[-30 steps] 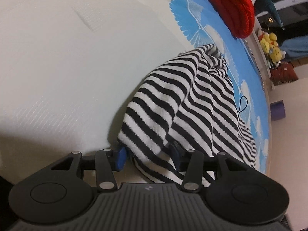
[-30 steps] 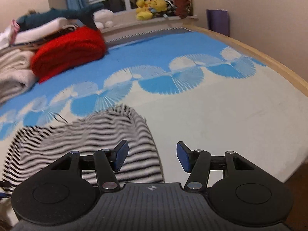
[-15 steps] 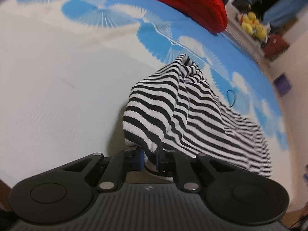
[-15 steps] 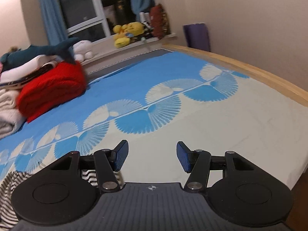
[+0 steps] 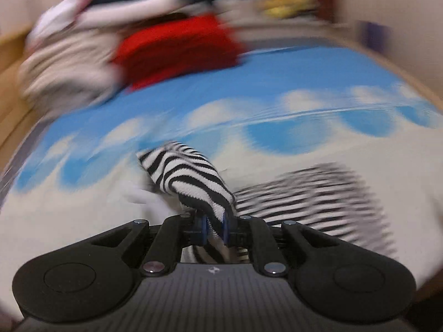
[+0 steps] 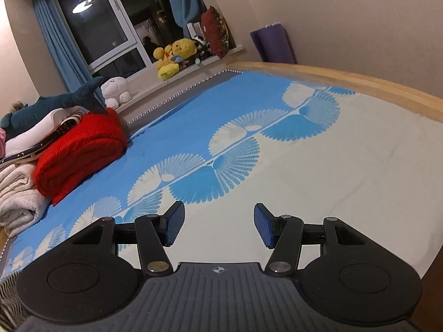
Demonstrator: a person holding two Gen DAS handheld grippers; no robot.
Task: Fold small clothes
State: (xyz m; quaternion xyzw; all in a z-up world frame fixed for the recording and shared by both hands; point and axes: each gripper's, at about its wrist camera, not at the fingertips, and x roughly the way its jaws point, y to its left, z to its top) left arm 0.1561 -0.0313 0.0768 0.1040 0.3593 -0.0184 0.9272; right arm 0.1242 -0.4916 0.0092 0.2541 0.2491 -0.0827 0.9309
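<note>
A black-and-white striped garment (image 5: 191,177) lies on the blue and cream bedspread (image 5: 304,83). My left gripper (image 5: 214,228) is shut on one bunched edge of it and holds that edge lifted. The rest of the garment (image 5: 304,196) trails to the right on the bed, blurred. In the right wrist view my right gripper (image 6: 218,228) stands open with nothing between its blue pads (image 6: 174,227), above the cream part of the bedspread (image 6: 346,171). Only a sliver of the striped garment (image 6: 8,308) shows at that view's lower left corner.
A folded red blanket (image 6: 80,149) and a pile of cream and white bedding (image 6: 16,202) lie at the far left of the bed. A plush shark (image 6: 55,102) and yellow plush toys (image 6: 174,58) sit by the window. The wooden bed frame (image 6: 360,85) runs along the right.
My left gripper closed on the striped garment's edge, lifted it and rolled, so its view now faces the head of the bed. My right gripper swung right, away from the garment, staying open.
</note>
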